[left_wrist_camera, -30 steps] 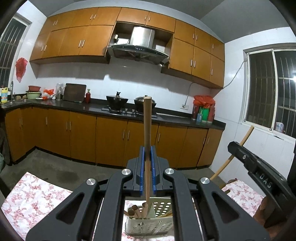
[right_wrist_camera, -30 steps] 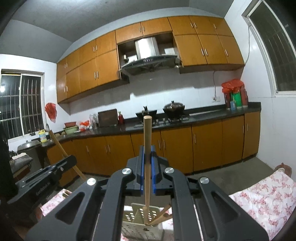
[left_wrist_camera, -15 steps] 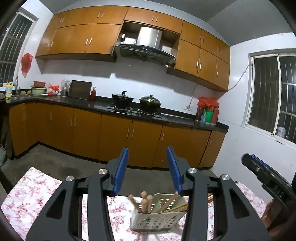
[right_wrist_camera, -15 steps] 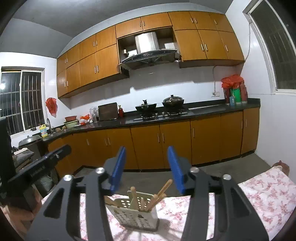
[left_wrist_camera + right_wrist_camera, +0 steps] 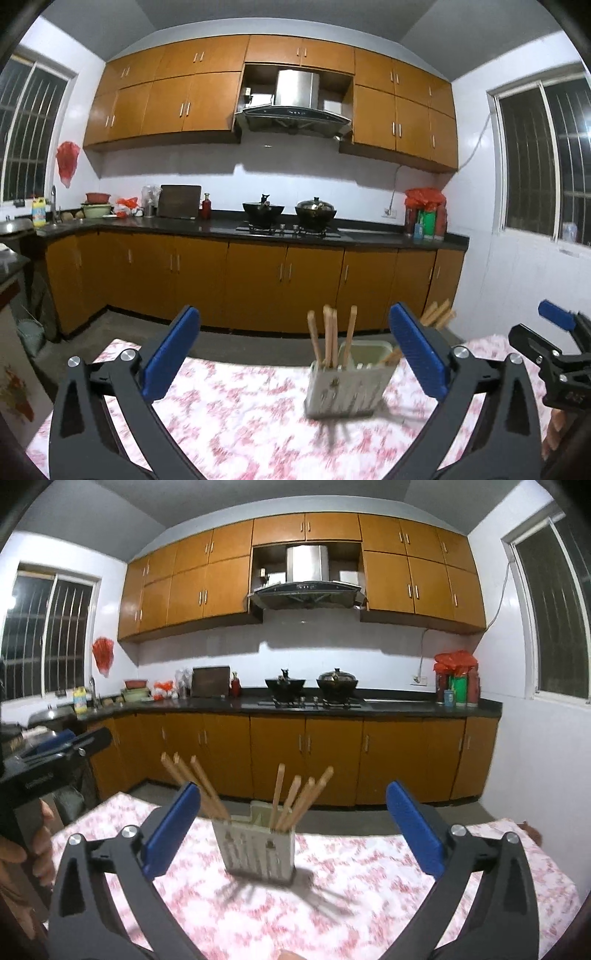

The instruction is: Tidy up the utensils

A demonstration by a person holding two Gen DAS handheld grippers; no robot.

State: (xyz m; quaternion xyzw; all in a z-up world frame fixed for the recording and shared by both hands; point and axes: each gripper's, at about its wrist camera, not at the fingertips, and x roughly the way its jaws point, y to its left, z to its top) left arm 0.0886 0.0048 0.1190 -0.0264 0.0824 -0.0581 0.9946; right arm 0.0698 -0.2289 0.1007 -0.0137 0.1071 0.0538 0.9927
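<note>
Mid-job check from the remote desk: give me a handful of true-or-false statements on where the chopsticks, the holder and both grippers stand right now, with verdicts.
1. The left gripper is clamped on a chopstick. False: its jaws have just been opening and stand wide with nothing between the pads.
2. The right gripper is open and empty. True; its jaws have just been opening too.
3. The chopsticks stand in the white slotted holder. True.
4. The holder lies tipped over on the bare floor. False: it stands upright on the floral tablecloth.
5. Two pots sit on the stove at the back. True.
</note>
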